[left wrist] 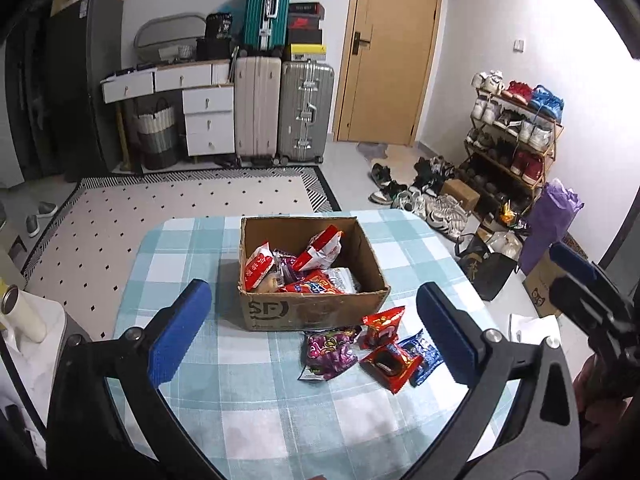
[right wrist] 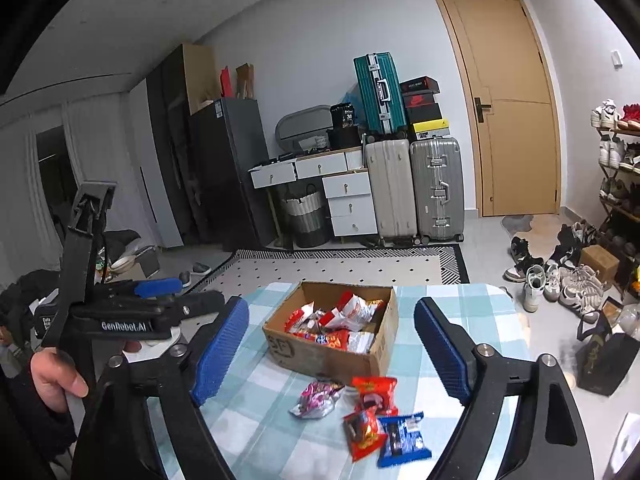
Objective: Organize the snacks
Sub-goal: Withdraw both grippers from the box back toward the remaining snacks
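Note:
An open cardboard box (left wrist: 320, 314) (right wrist: 328, 358) holding several snack packets stands on the checked tablecloth (left wrist: 240, 400). In front of it lie a purple packet (left wrist: 330, 350) (right wrist: 318, 398), two red packets (left wrist: 382, 322) (left wrist: 390, 362) (right wrist: 376, 394) (right wrist: 364, 432) and a blue packet (left wrist: 424, 354) (right wrist: 404, 438). My left gripper (left wrist: 312, 296) (right wrist: 180, 296) hangs open above the near table, nothing between its blue pads. My right gripper (right wrist: 332, 308) (left wrist: 572, 276) is open too, empty, to the right of the left one. Both are well short of the packets.
A white bottle (left wrist: 24, 312) stands on a side stand at the left. Bags (left wrist: 486, 268) and loose shoes (left wrist: 436, 204) crowd the floor right of the table, beside a shoe rack (left wrist: 516, 132). Suitcases (left wrist: 280, 108) line the far wall. A hand (right wrist: 56, 376) grips the left tool.

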Action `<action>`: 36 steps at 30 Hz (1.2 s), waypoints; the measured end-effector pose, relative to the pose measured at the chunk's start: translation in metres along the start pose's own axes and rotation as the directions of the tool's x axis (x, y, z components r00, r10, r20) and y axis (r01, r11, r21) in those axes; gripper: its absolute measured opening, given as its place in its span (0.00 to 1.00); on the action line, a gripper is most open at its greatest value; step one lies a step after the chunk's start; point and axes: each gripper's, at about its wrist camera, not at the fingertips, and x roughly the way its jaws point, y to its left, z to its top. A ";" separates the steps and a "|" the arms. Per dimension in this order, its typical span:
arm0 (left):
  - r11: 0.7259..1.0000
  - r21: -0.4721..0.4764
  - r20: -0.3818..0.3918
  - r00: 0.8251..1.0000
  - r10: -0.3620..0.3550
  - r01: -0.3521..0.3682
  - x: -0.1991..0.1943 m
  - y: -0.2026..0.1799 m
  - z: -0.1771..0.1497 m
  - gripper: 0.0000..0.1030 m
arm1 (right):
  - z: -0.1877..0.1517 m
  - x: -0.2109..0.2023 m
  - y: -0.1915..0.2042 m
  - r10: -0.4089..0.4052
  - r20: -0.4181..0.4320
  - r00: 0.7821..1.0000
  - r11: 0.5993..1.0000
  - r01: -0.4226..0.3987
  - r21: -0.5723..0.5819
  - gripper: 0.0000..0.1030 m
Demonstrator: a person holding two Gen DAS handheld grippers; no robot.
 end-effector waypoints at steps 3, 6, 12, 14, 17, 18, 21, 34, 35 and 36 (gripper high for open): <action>1.000 0.005 0.007 1.000 0.005 -0.005 -0.012 -0.003 -0.008 0.99 | -0.009 -0.017 0.002 -0.008 0.011 1.000 1.000 0.008 -0.003 0.88; 1.000 0.003 0.017 1.000 0.007 -0.007 -0.022 -0.005 -0.017 0.99 | -0.019 -0.031 0.003 -0.011 0.017 1.000 1.000 0.011 -0.001 0.88; 1.000 0.002 0.031 0.999 0.022 -0.022 -0.034 -0.009 -0.038 0.99 | -0.041 -0.053 0.000 -0.030 0.021 0.999 0.999 0.030 0.020 0.92; 1.000 -0.004 0.025 1.000 0.019 -0.019 -0.033 -0.008 -0.046 0.99 | -0.048 -0.053 -0.003 -0.033 0.016 0.999 0.999 0.032 0.034 0.93; 1.000 -0.030 0.004 1.000 0.004 -0.004 -0.027 -0.004 -0.060 0.99 | -0.059 -0.052 -0.010 -0.016 -0.004 1.000 0.998 0.016 0.059 0.94; 0.999 -0.041 0.002 1.000 0.003 -0.003 -0.026 -0.001 -0.066 0.99 | -0.065 -0.054 -0.010 0.013 -0.010 1.000 0.998 -0.012 0.058 0.94; 0.998 -0.062 -0.014 1.000 0.006 -0.007 -0.016 0.006 -0.079 0.99 | -0.075 -0.049 -0.008 -0.001 -0.015 1.000 1.000 0.002 0.030 0.95; 0.996 -0.091 -0.077 0.997 0.004 -0.011 0.035 0.020 -0.124 0.99 | -0.130 -0.008 -0.037 -0.035 -0.129 0.991 0.993 0.049 0.104 0.96; 0.996 -0.089 -0.082 0.997 0.006 -0.013 0.039 0.020 -0.127 0.99 | -0.134 -0.003 -0.040 -0.045 -0.140 0.989 0.993 0.060 0.101 0.96; 0.996 -0.085 -0.086 0.996 0.005 -0.012 0.042 0.020 -0.128 0.99 | -0.138 0.002 -0.043 -0.054 -0.153 0.987 0.992 0.070 0.101 0.96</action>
